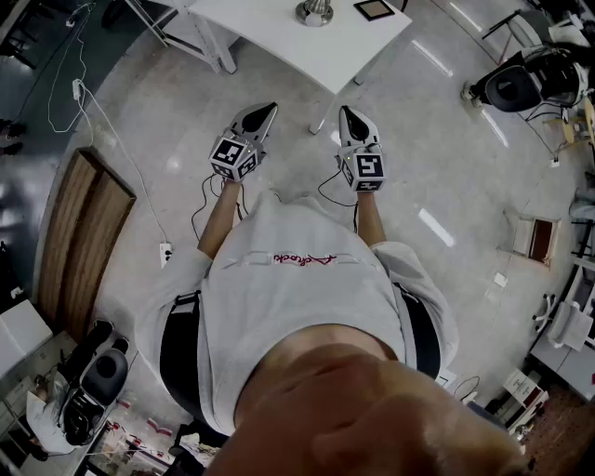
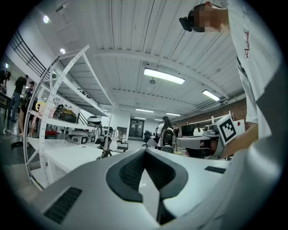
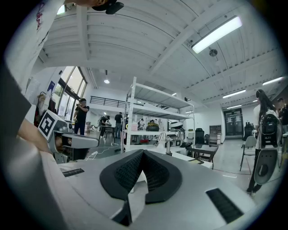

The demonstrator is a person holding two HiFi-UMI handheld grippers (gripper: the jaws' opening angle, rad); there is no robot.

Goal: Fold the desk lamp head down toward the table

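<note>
left gripper [image 1: 269, 109], right gripper [image 1: 346, 111] level, short of white table [image 1: 279, 28]

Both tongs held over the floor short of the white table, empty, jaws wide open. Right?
Wrong on the jaws: they are shut, not open. The left gripper view shows the left tongs closed pad to pad, the right gripper view the same for the right tongs. Both are empty, over the floor short of the white table.

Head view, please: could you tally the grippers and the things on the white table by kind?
Grippers: 2, the left gripper and the right gripper, jaws shut
Desk lamp: 1
Dark square item: 1
Total: 4
</note>
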